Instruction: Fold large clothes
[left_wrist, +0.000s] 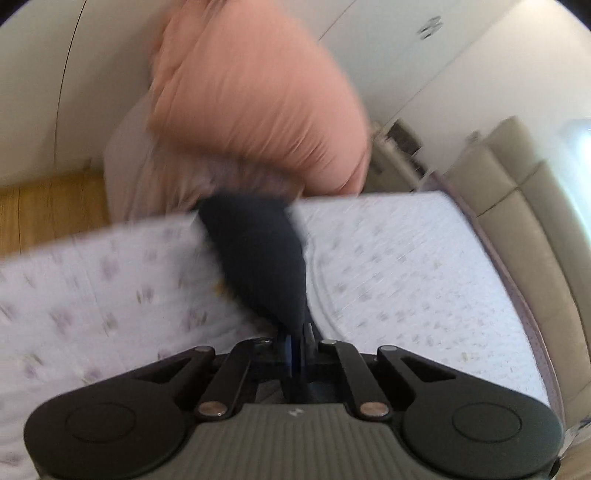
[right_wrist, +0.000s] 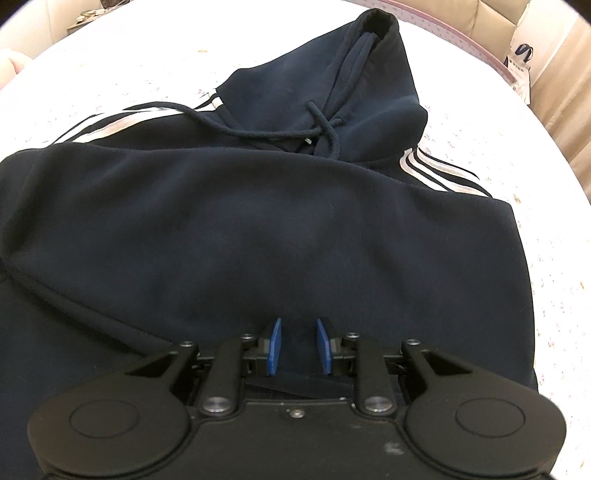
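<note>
A dark navy hoodie with white stripes on the sleeves lies spread on the bed, hood at the far end. My right gripper is open, its blue pads either side of a fold of the hoodie's near edge. In the left wrist view my left gripper is shut on a part of the navy hoodie, which trails away over the bed toward its edge. That view is blurred by motion.
The bed has a white sheet with small floral print. A person in a pink top stands past the bed edge. A beige padded headboard is at right. Wooden floor shows at left. A white bag stands at far right.
</note>
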